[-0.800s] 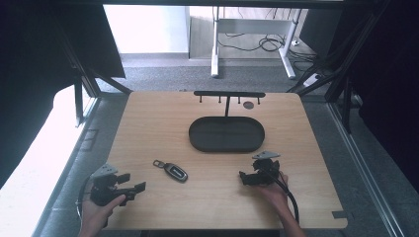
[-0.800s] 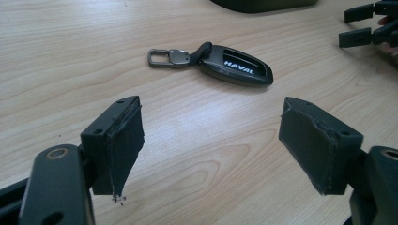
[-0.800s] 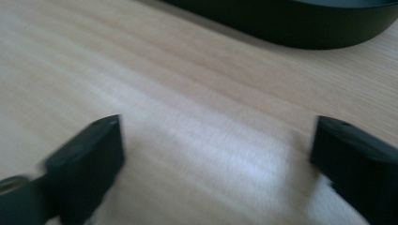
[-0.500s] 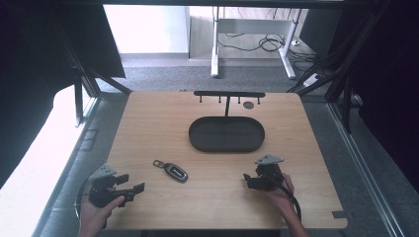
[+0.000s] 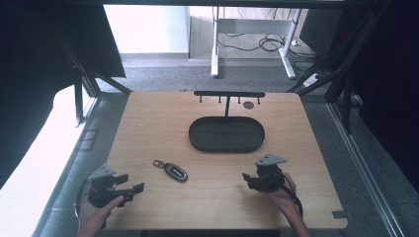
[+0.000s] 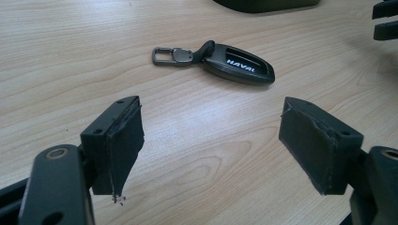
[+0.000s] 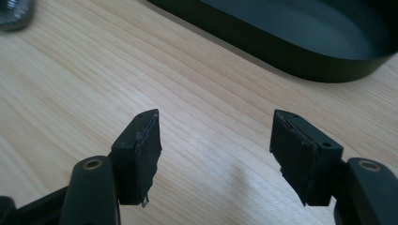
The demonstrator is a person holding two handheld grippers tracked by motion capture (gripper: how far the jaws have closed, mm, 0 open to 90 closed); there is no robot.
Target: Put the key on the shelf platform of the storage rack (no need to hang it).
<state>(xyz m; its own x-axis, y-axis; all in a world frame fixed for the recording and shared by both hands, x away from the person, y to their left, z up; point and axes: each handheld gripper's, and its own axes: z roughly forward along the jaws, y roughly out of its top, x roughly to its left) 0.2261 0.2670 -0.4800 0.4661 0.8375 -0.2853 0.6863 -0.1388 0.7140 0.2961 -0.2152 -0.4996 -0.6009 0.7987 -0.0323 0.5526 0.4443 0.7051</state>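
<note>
A black car key fob (image 5: 174,171) with a metal clip lies flat on the wooden table (image 5: 163,118), left of centre. In the left gripper view the key fob (image 6: 239,64) rests a little beyond my left gripper (image 6: 211,126), whose jaws stand wide apart with nothing between them. From the high view, my left gripper (image 5: 131,183) is held low at the near left corner. My right gripper (image 5: 247,181) is at the near right and points left. Its jaws are open over bare wood in the right gripper view (image 7: 216,136), just short of the black oval tray (image 7: 281,51).
The black oval tray (image 5: 197,143) sits at the table's middle and has nothing in it. Behind it stands a black rack (image 5: 229,94) with small hooks, and a small round disc (image 5: 248,104) lies near it. My right gripper's jaw tips (image 6: 386,18) show in the left gripper view.
My right gripper has drifted slightly toward the near edge and to the right. The left gripper and the key fob have stayed where they were.
</note>
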